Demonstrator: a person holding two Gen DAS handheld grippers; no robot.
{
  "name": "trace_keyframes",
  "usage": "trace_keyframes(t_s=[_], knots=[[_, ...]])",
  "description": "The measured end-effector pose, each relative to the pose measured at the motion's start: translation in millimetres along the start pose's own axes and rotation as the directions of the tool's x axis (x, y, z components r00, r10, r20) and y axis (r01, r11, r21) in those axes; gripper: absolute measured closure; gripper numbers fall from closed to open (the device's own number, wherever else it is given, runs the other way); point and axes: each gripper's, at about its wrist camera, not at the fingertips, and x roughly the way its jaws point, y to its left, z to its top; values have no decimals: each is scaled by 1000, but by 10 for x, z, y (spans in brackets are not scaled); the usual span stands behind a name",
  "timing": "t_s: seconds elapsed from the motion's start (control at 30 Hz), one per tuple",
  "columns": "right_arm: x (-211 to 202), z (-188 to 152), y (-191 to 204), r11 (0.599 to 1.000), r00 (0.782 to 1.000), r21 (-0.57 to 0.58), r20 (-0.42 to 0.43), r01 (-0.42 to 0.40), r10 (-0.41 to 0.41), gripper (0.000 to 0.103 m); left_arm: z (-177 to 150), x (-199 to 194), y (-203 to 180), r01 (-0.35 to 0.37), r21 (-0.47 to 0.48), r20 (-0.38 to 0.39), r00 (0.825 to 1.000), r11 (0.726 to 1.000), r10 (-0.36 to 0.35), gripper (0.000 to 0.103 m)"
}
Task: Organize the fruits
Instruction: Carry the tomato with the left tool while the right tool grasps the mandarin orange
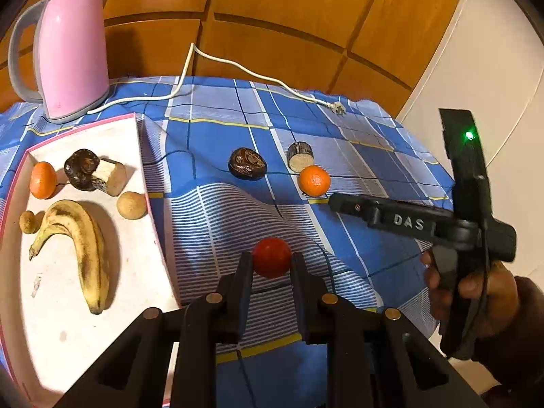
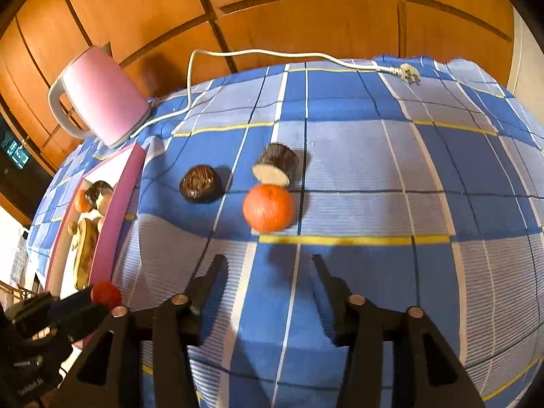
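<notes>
Surface draped in a blue, grey and white checked cloth (image 2: 357, 156). Directly on it, ahead of the right claw (image 2: 268, 261): round orange tangerine (image 2: 268, 207), dark-skinned cut fruit piece with pale face (image 2: 276, 166), dark brown wrinkled fruit (image 2: 200, 183). Far left: pink-rimmed white tray (image 1: 68, 306), pink electric kettle (image 1: 73, 51), white cord with plug (image 2: 406, 72).

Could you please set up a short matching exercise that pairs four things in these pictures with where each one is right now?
Things:
1. red fruit
2. banana
3. orange beside the cut brown piece
4. pink kettle

Places:
A. lying in the white tray
B. standing at the far left of the table, behind the tray
C. held between the fingers of the left claw
D. on the checked cloth, ahead of the open right claw

Pairs: 1-C, 2-A, 3-D, 4-B
</notes>
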Motion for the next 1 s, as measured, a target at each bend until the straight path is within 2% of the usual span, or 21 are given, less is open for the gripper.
trace_keyframes(t_s=[0.37,0.43,0.47,0.5,0.63,0.7,0.83,1.0], knots=[[259,308,86,998,999,-39,0,46,-46,46,-24,-121,73,-11,-24,21,1000,1000,12,81],[364,348,121,995,997,-61,-8,79,-80,46,-26,-160,98,-13,-32,28,1000,999,14,81],[435,355,140,993,996,-78,-26,84,-86,47,-24,-199,124,-14,-37,36,999,999,16,81],[474,344,149,991,994,-88,-36,96,-100,63,-20,-229,147,-17,-42,43,999,999,19,81],[507,279,229,974,988,-172,-8,150,-153,64,-6,-390,314,-38,-92,72,996,995,45,81],[502,252,240,967,987,-198,2,159,-161,64,9,-473,441,-68,-119,89,993,991,78,81],[483,248,162,975,992,-181,4,127,-128,63,40,-577,744,-143,-174,103,981,974,162,81],[492,260,149,979,994,-175,2,107,-108,63,-65,-640,1144,-231,-251,77,963,940,257,81]])
